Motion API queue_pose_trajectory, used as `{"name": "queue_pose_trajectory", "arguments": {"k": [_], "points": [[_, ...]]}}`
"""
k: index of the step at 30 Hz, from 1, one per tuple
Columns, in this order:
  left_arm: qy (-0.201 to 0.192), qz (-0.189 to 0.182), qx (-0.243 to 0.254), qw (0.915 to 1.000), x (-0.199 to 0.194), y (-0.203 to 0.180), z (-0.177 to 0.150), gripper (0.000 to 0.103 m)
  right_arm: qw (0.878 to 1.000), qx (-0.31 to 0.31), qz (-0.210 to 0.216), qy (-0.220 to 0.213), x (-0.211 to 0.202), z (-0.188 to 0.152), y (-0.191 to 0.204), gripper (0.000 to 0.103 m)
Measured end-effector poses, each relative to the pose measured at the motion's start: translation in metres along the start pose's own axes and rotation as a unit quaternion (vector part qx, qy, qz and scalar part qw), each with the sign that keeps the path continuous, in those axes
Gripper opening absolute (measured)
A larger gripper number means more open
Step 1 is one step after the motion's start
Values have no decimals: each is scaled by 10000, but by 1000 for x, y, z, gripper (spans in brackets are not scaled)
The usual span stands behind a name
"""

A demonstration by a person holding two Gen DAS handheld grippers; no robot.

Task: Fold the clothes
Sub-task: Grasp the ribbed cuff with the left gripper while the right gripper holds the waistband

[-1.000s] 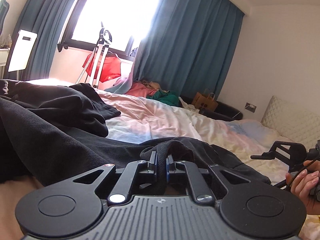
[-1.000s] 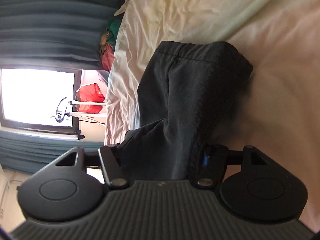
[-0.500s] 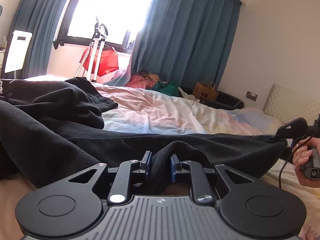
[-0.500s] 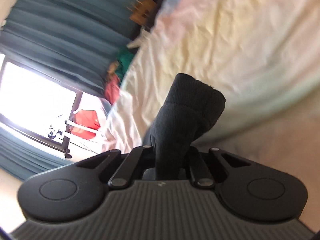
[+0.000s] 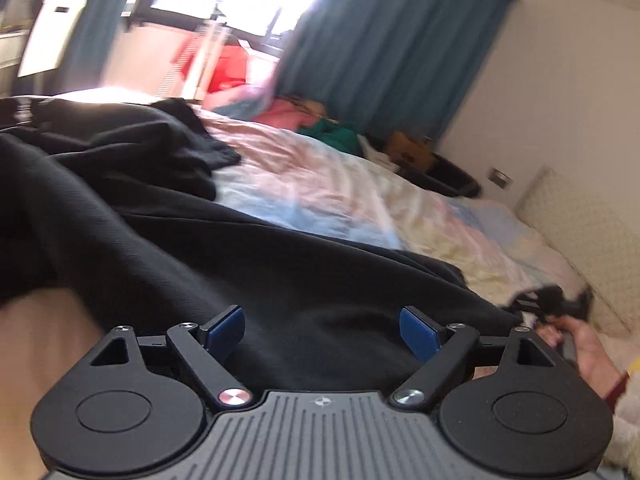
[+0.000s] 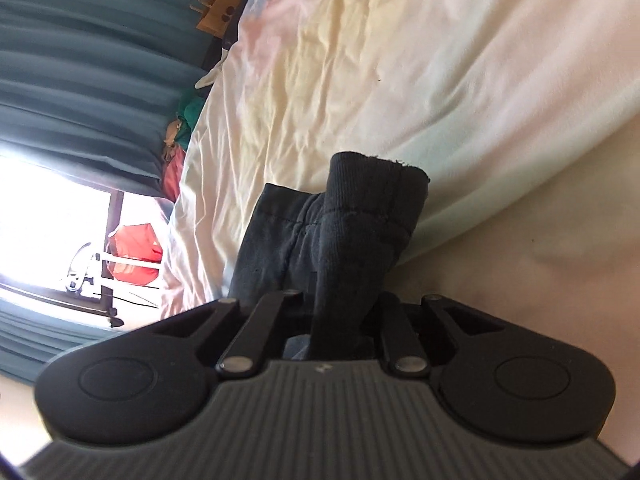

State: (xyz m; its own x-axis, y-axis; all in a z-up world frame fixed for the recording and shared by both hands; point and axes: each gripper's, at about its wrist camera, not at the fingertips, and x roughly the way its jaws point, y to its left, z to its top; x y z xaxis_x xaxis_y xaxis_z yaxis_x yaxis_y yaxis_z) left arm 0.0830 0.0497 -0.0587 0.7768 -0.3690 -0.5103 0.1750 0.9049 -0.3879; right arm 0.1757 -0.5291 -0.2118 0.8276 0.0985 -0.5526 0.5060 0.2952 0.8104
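A black garment [image 5: 160, 260] lies spread across the pastel bed sheet [image 5: 360, 200]. My left gripper [image 5: 320, 320] hovers just over it, its jaws opening wide. The blue pads [image 5: 224, 326] stand apart on either side of the flat cloth and press on nothing. In the right wrist view my right gripper [image 6: 344, 312] is shut on the garment's ribbed hem [image 6: 372, 200], which sticks up in a bunched fold above the sheet [image 6: 360, 60]. Its jaws are easing open slightly, but the cloth is still pinched. The right gripper [image 5: 552, 300] and the hand holding it [image 5: 580, 348] show at the left view's right edge.
A second heap of black clothing [image 5: 120, 140] lies at the far left of the bed. Pink and green clothes [image 5: 320, 124], a paper bag [image 5: 408, 152] and blue curtains [image 5: 380, 60] stand beyond the bed. A quilted white headboard [image 5: 580, 220] is on the right.
My left jaws have opened and let go of the black fold they pinched. My right jaws went from open to shut on the hem and drew it along the bed.
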Motion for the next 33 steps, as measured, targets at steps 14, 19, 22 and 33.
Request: {"name": "queue_pose_trajectory", "arguments": {"k": [14, 19, 22, 33], "points": [[-389, 1155, -5537, 8237, -75, 239, -4, 86, 9979, 575, 160, 246, -9, 4, -19, 13], [-970, 1771, -5441, 8143, -68, 251, 9, 62, 9988, 451, 149, 147, -8, 3, -16, 13], [-1204, 1894, -5560, 8003, -69, 256, 7, 35, 9991, 423, 65, 30, -5, 1, -15, 13], [-2373, 2004, -4683, 8272, -181, 232, 81, 9, 9982, 184, 337, -455, -20, 8, -8, 5]]}}
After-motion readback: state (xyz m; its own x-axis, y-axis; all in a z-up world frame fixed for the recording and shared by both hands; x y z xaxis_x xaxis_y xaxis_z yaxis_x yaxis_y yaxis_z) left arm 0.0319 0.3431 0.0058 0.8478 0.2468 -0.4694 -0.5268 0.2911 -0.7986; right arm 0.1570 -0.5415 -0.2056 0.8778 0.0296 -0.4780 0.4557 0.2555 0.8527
